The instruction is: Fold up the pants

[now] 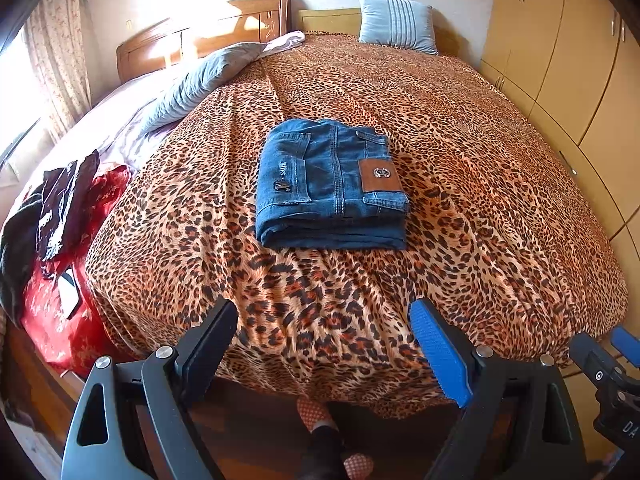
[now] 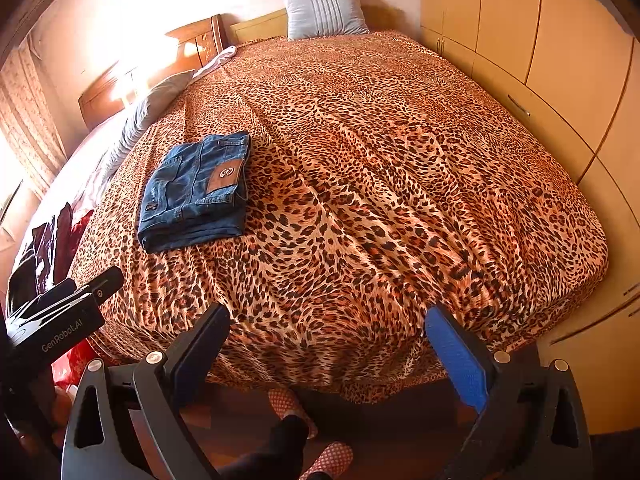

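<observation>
with the pants (image 1: 332,184) already lying as a compact folded stack on the leopard-print bedspread (image 1: 460,160), well beyond both tools, the left gripper (image 1: 324,344) and right gripper (image 2: 326,340) are best kept spread, empty and clear of the stack.

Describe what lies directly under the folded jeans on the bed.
The folded jeans rest on the leopard-print bedspread, which shows all around them. The patch beneath them is covered, so anything else there cannot be seen.
</observation>
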`<state>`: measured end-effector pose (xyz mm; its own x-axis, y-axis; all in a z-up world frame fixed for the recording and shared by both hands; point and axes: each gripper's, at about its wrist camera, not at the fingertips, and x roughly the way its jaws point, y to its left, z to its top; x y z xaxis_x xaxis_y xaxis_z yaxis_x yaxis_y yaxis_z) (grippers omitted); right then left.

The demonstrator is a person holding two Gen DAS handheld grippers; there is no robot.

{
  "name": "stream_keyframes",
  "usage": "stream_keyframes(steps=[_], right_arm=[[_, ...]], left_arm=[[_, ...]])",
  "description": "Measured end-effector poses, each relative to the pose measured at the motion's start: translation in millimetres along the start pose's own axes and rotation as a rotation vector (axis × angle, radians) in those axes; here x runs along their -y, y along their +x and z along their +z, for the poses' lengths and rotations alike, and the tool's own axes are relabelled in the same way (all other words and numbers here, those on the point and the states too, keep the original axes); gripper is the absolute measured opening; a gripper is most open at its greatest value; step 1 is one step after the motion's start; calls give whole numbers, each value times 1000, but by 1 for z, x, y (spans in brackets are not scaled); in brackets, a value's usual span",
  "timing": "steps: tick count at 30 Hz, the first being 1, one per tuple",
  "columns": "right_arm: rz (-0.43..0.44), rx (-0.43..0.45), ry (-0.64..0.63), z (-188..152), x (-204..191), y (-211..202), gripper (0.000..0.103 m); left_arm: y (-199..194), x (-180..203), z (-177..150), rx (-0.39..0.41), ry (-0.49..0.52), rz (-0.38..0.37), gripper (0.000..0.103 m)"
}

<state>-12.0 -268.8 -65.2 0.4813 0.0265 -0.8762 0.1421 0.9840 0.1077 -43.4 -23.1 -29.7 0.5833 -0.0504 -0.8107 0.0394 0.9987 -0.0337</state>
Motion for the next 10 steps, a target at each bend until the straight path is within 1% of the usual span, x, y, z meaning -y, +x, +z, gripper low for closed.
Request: stream_keyframes(steps=[4, 10], right_arm=[[-2, 1, 6, 1, 2, 0, 99], [-3, -3, 9, 1, 5, 2, 99]], left_arm=[[3, 1, 1, -12, -7, -6, 89], [2, 2, 4, 7, -18, -5, 89]])
